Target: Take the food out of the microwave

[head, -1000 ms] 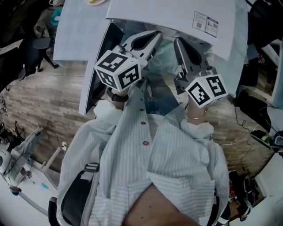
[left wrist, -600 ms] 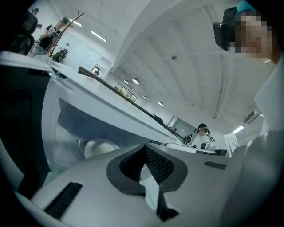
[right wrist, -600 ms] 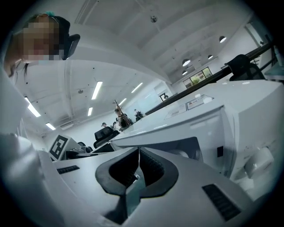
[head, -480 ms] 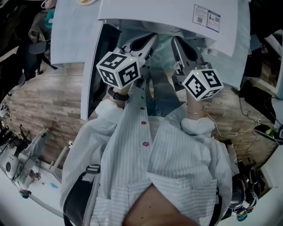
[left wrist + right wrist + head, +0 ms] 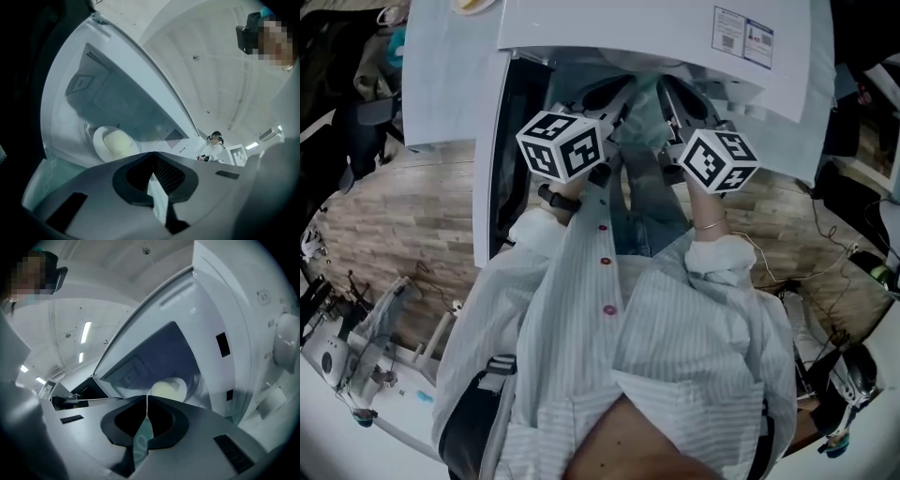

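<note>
Wood-plank floor [image 5: 394, 206] below, white microwave [image 5: 647, 33] in front of me, door [image 5: 499, 187] swung open on the left. Food [image 5: 113, 143], a pale mound on a round white plate, sits deep in the cavity. Left claw [image 5: 153, 153] clenched, empty. Right claw [image 5: 147, 396] clenched, empty. Both point into the opening, well apart from the plate. Left gripper view: plate off to the left of my tips. Right gripper view: plate just beyond the tips, so right looks better lined up. Plate has no long axis.
</note>
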{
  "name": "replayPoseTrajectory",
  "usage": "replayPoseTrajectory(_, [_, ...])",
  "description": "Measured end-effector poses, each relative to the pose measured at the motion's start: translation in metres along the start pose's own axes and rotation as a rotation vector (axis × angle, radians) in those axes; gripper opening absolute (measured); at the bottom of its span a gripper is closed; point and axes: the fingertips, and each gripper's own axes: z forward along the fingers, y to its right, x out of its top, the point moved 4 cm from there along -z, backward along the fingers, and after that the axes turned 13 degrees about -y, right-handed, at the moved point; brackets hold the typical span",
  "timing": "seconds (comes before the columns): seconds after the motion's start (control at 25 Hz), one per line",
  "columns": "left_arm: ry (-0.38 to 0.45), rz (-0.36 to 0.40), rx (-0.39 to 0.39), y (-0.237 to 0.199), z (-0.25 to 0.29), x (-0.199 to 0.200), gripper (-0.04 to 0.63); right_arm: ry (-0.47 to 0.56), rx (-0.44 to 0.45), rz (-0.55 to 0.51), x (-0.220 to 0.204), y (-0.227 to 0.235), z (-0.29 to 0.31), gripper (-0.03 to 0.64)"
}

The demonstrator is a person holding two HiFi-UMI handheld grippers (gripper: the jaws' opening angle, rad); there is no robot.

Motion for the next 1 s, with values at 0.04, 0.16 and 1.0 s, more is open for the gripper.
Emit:
replayPoseTrajectory(0.04, [-0.004, -0.013, 0.000, -0.003, 0.004, -0.002, 0.008, -0.007, -0.006, 0.005, -0.003, 0.003, 0.004, 0.033])
replayPoseTrajectory(0.16, [-0.009, -0.044, 0.010, -0.013, 0.014, -0.007, 0.009, -0.025, -0.019, 0.022, -0.010, 0.010, 0.015, 0.033])
replayPoseTrajectory(1.0, [0.004, -0.291, 0.019, -0.057, 0.034, -0.025, 0.011, -0.098, -0.004, 0.157, -0.031, 0.032, 0.048, 0.035])
